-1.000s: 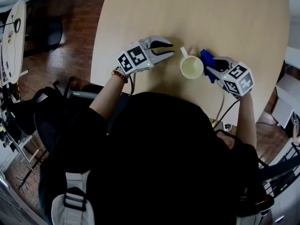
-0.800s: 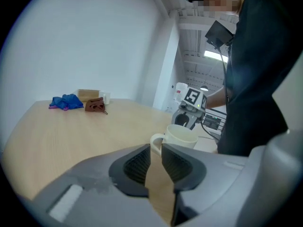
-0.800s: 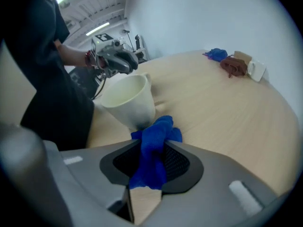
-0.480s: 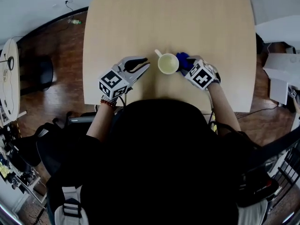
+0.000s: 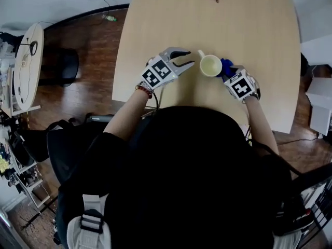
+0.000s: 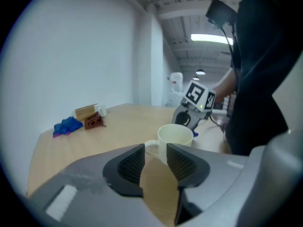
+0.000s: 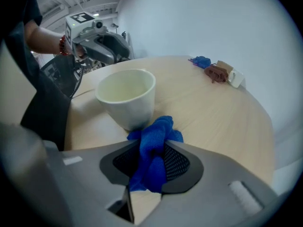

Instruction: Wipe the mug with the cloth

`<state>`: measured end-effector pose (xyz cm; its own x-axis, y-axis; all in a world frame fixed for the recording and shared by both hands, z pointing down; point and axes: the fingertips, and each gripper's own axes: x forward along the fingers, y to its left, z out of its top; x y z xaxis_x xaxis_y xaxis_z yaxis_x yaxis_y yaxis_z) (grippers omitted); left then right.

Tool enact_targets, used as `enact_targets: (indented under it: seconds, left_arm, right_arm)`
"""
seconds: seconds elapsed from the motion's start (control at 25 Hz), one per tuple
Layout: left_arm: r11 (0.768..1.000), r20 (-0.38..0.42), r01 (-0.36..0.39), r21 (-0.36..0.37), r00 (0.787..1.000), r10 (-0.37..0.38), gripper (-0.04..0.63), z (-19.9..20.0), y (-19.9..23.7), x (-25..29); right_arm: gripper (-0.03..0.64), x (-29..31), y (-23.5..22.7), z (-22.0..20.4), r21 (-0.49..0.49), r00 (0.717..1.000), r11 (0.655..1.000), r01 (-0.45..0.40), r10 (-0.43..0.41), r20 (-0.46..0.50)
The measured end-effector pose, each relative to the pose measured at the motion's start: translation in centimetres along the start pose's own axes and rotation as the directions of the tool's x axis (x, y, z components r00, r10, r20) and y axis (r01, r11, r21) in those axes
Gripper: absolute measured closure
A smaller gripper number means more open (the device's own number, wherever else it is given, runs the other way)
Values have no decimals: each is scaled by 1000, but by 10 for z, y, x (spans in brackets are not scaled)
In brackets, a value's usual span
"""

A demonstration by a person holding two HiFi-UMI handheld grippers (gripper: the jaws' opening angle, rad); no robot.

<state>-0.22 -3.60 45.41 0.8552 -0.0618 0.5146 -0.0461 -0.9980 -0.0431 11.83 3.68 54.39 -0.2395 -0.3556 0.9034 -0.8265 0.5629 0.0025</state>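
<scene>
Wipe about to start: right gripper (image 7: 151, 163) fingers just tightened on blue cloth (image 7: 155, 138) at cream ceramic mug's (image 7: 127, 97) 3 o'clock; left gripper (image 5: 188, 58) fingers just opened, empty.

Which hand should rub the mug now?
Right. The right hand-held gripper, whose jaws have just been closing, pinches the blue cloth at the side of the mug. The left hand-held gripper, whose jaws have just been opening, holds nothing and is short of the mug.

Pale wooden table (image 5: 249, 19) on dark wood floor (image 5: 88, 56), plain white wall (image 6: 71, 56) beyond.
</scene>
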Motion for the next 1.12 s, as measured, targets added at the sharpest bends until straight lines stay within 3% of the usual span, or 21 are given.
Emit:
enact_targets:
  seconds: [0.08, 0.16, 0.24, 0.36, 0.4, 0.44, 0.48, 0.52, 0.6, 0.8, 0.88, 0.96, 1.04, 1.12]
  left_arm:
    - [985, -94, 71, 155, 994, -57, 420, -7, 5, 16]
    - [946, -196, 147, 288, 976, -92, 377, -17, 9, 32]
    - [887, -282, 235, 398, 951, -126, 338, -26, 14, 43]
    - [760, -369, 392, 519, 904, -215, 342, -34, 7, 52]
    - [720, -384, 425, 548, 893, -234, 370, -35, 4, 53]
    - [694, -390, 441, 570, 888, -244, 453, -34, 3, 55]
    - [681, -388, 444, 582, 888, -246, 505, -31, 4, 57]
    - [681, -381, 440, 585, 891, -248, 508, -29, 6, 58]
    - [709, -359, 417, 569, 901, -242, 509, -27, 6, 60]
    - [846, -337, 296, 444, 930, -148, 518, -30, 2, 52]
    - [900, -330, 259, 350, 934, -140, 523, -35, -5, 42]
    - [940, -311, 239, 242, 937, -158, 526, -40, -15, 31]
    - [960, -282, 233, 154, 942, -183, 528, -43, -24, 23]
    - [964, -261, 245, 104, 942, -211, 528, -43, -30, 18]
  right_arm:
    - [494, -10, 5, 11, -2, 999, 1000, 25, -25, 39]
    - [495, -20, 14, 19, 21, 996, 999, 29, -31, 79]
    - [497, -30, 26, 25, 70, 993, 997, 18, -26, 118]
    - [499, -43, 42, 32, 146, 984, 989, 6, -32, 176]
    - [500, -45, 47, 34, 171, 981, 985, 2, -35, 193]
    - [500, -48, 50, 35, 196, 977, 981, -1, -41, 207]
    - [500, -50, 53, 35, 220, 975, 976, -3, -47, 219]
    - [500, -52, 56, 35, 243, 972, 970, -5, -52, 230]
    - [500, -54, 62, 36, 284, 964, 959, -8, -67, 256]
    - [503, -56, 53, 49, 375, 923, 924, 71, -203, 327]
    - [505, -58, 44, 51, 404, 906, 908, 109, -258, 335]
    - [505, -57, 38, 54, 423, 896, 899, 115, -278, 346]
    - [506, -53, 35, 55, 424, 893, 899, 108, -276, 356]
    - [506, -47, 32, 53, 410, 895, 906, 106, -266, 357]
